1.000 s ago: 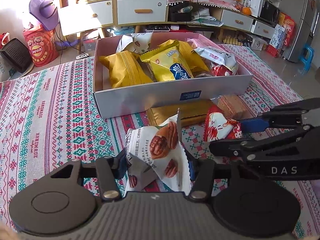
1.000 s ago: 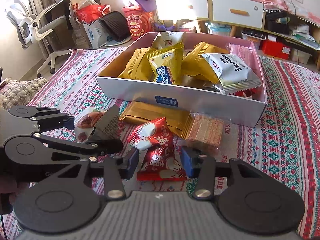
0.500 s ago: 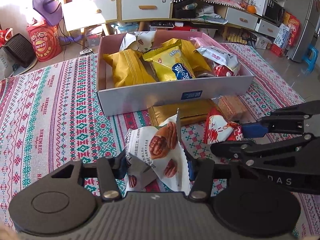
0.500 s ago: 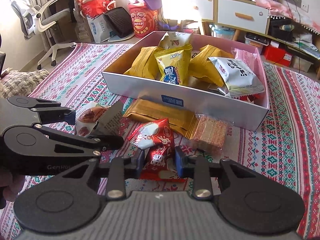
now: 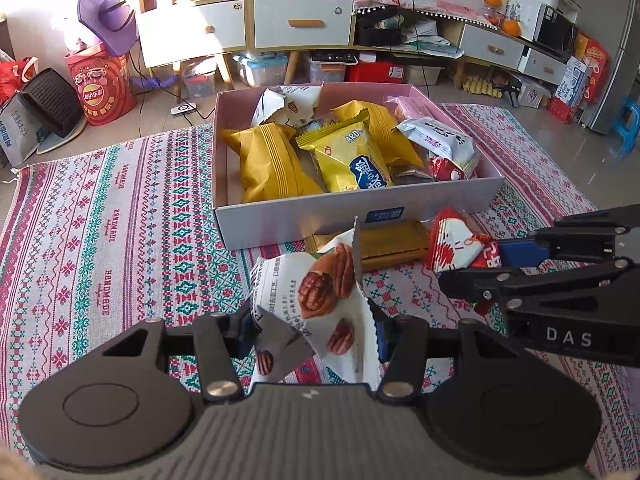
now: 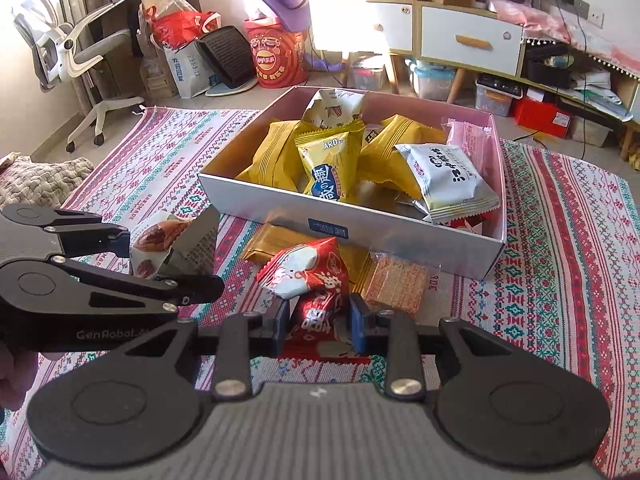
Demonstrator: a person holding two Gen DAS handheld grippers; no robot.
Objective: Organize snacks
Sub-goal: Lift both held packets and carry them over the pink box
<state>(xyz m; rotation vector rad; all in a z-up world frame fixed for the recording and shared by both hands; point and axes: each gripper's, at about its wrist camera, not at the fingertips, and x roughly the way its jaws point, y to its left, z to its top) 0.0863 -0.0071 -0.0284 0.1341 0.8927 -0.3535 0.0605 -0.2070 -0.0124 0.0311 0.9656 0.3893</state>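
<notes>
My left gripper [image 5: 314, 332] is shut on a white pecan snack packet [image 5: 320, 284], which sticks up crumpled between the pads just above the patterned cloth. To its right, my right gripper [image 6: 319, 320] is shut on a red and white snack packet [image 6: 312, 276], its blue pads pressing the lower end. Seen from the other side are the right gripper [image 5: 480, 266] and the left gripper [image 6: 168, 262] with the pecan packet [image 6: 160, 240]. Just beyond both stands the open pink-lined box [image 5: 304, 216], holding several yellow, white and red packets.
A flat gold packet [image 6: 272, 240] and a clear-wrapped wafer bar [image 6: 396, 284] lie on the cloth against the box's front wall [image 6: 280, 204]. The striped cloth [image 5: 100, 220] stretches left of the box. Cabinets, bags and an office chair [image 6: 68, 52] stand behind.
The right gripper's jaws have narrowed onto the red packet, squeezing it. The left gripper keeps its grip on the pecan packet and has barely moved.
</notes>
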